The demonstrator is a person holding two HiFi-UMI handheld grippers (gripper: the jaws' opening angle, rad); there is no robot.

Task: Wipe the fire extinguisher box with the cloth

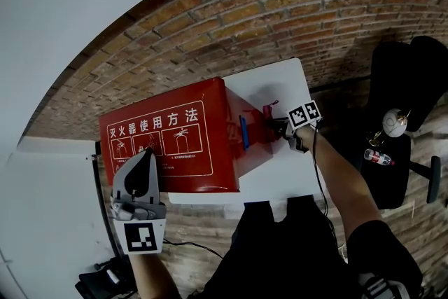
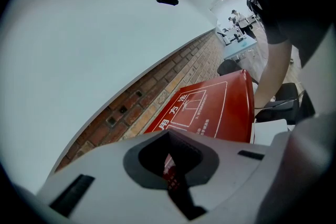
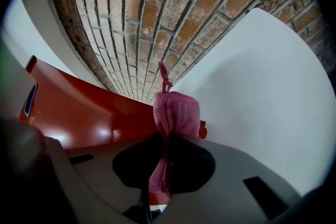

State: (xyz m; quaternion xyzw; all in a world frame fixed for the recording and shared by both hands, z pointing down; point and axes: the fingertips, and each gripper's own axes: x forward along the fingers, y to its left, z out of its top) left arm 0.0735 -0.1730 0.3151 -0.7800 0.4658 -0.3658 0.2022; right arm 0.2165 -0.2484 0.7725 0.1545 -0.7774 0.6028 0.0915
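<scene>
Fire extinguisher box (image 1: 168, 143) is red and lies on a white table (image 1: 280, 175) against a brick wall (image 1: 280, 10). It stretches between the two tongs. Its upper face carries white printed instructions with small drawings.

The left tongs (image 1: 148, 155) are clenched with nothing between the jaws. Their tip is over the printed face, at the corner of the box nearest to them. Whether the tip touches the red surface, I cannot tell. In the left gripper view, the box (image 2: 210, 107) spreads just beyond the closed tongs (image 2: 173, 176), and the brick wall (image 2: 157, 92) runs along its far side.

The right tongs (image 1: 277, 127) are at the other end of the box and point toward its end face. They grasp a pink cloth (image 1: 269, 110). In the right gripper view, the cloth (image 3: 176, 113) is pinched between the jaws of the tongs (image 3: 163, 176) and bunches out in front of their tips, with a thin twisted end standing up. The box (image 3: 79, 113) lies just behind the cloth and to the left of the tips. A blue handle (image 1: 243, 131) sits on the end face, ahead of these tongs. Whether the cloth presses on the box, I cannot tell.

A black chair (image 1: 399, 80) stands behind the right tongs, well apart from the box.
</scene>
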